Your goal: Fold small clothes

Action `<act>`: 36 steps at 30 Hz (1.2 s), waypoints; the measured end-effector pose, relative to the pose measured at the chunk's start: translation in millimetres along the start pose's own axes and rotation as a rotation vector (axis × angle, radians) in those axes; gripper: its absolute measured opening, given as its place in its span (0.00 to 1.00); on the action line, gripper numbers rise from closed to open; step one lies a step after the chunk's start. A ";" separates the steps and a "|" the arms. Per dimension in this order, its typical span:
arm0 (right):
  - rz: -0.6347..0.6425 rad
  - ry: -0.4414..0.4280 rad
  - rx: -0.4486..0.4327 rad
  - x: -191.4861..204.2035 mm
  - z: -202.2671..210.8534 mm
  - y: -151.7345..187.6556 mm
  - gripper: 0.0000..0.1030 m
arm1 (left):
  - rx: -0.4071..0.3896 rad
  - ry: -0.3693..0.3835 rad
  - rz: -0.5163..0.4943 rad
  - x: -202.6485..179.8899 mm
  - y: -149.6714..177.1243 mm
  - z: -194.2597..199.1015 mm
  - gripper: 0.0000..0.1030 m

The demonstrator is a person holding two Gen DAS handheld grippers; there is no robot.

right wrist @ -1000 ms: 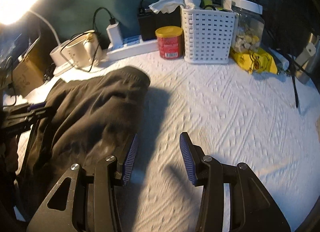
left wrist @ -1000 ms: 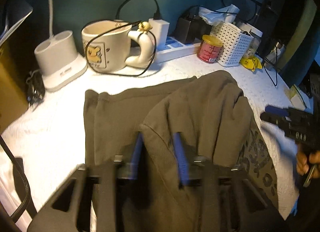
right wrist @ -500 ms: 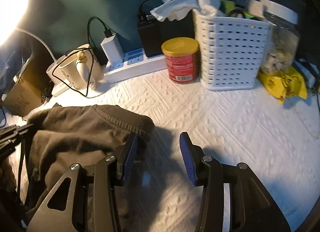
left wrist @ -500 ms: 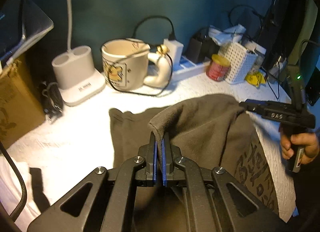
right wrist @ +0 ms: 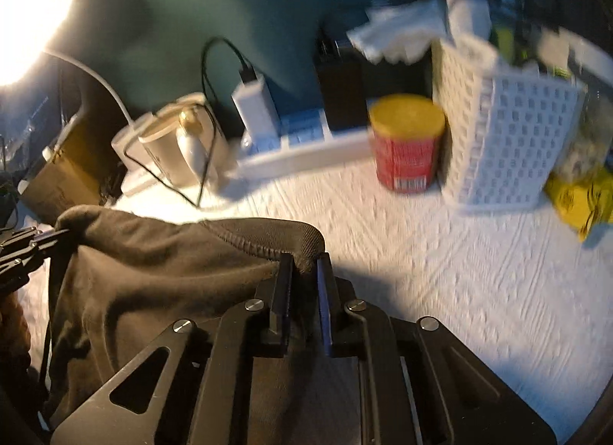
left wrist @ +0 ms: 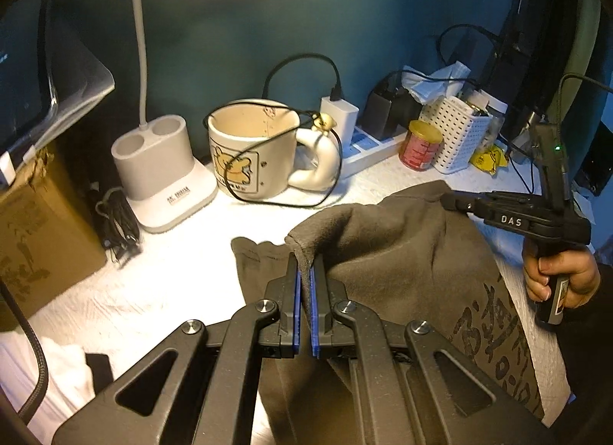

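A small dark olive garment (left wrist: 402, 253) with black print lies partly lifted on the white textured tabletop (left wrist: 172, 276). My left gripper (left wrist: 304, 257) is shut on a raised fold of its near edge. In the right wrist view, the ribbed hem corner of the garment (right wrist: 161, 261) sits between the pads of my right gripper (right wrist: 305, 259), whose jaws are closing and pinch it. The left wrist view shows the right gripper (left wrist: 446, 200) at the garment's far right corner, held by a hand (left wrist: 563, 276). The left gripper (right wrist: 57, 234) shows at the garment's left end.
Along the back wall stand a lamp base (left wrist: 161, 169), a cream mug (left wrist: 249, 153) draped with a black cable, a power strip (left wrist: 367, 153), a red can (left wrist: 419, 144) and a white basket (left wrist: 456, 134). A cardboard box (left wrist: 34, 230) sits left, a yellow packet (right wrist: 582, 196) right.
The left gripper shut on the garment's edge and lifted it. The right gripper moved left to the hem corner, and its jaws narrowed around it.
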State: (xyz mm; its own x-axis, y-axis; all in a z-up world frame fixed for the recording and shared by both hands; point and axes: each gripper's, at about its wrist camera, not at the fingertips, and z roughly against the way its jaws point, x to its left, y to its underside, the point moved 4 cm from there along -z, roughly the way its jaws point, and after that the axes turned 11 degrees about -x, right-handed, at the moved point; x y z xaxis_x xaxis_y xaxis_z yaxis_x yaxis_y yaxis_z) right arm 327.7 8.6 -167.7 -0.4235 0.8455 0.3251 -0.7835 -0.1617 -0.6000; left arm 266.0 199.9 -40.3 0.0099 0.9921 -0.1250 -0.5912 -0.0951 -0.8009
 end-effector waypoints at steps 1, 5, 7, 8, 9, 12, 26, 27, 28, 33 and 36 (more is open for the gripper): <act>0.004 -0.002 -0.007 1.5 -1.0 -2.2 0.13 | -0.001 -0.002 0.003 2.7 -0.6 -0.9 0.03; 0.010 -0.004 -0.006 3.8 -10.8 -3.9 0.13 | 0.015 -0.016 0.024 15.5 4.1 -11.9 0.03; 0.015 -0.005 0.000 5.1 -16.3 -1.9 0.13 | 0.044 -0.041 0.031 23.1 12.2 -22.4 0.03; 0.019 0.000 0.001 5.6 -19.3 -0.1 0.13 | 0.059 -0.058 0.024 25.4 16.7 -27.4 0.03; 0.022 0.008 0.005 5.7 -21.8 2.1 0.13 | 0.079 -0.070 0.017 26.7 21.6 -33.0 0.03; 0.033 0.027 0.008 6.1 -24.8 6.0 0.13 | 0.132 -0.087 0.001 25.6 34.1 -46.7 0.05; 0.057 0.097 0.022 13.8 -5.1 4.7 0.21 | 0.114 -0.101 0.109 34.9 34.1 -17.2 0.24; 0.060 0.103 0.020 14.9 -0.4 4.9 0.21 | 0.109 -0.096 0.113 33.5 34.3 -14.3 0.24; 0.062 0.105 0.018 16.3 4.1 5.2 0.21 | 0.104 -0.090 0.118 31.5 34.9 -9.7 0.24; 0.074 0.115 0.016 28.0 28.6 10.2 0.27 | 0.080 -0.069 0.121 18.5 37.7 8.5 0.24; 0.067 0.113 0.009 35.0 43.3 16.2 0.34 | 0.072 -0.055 0.116 8.5 42.3 19.1 0.24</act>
State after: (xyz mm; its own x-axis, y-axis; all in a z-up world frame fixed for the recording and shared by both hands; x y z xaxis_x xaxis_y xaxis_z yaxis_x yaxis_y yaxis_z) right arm 280.5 13.6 -134.3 -0.4214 0.8846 0.1996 -0.7596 -0.2241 -0.6105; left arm 225.7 205.9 -64.1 -0.1048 0.9779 -0.1810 -0.6425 -0.2055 -0.7383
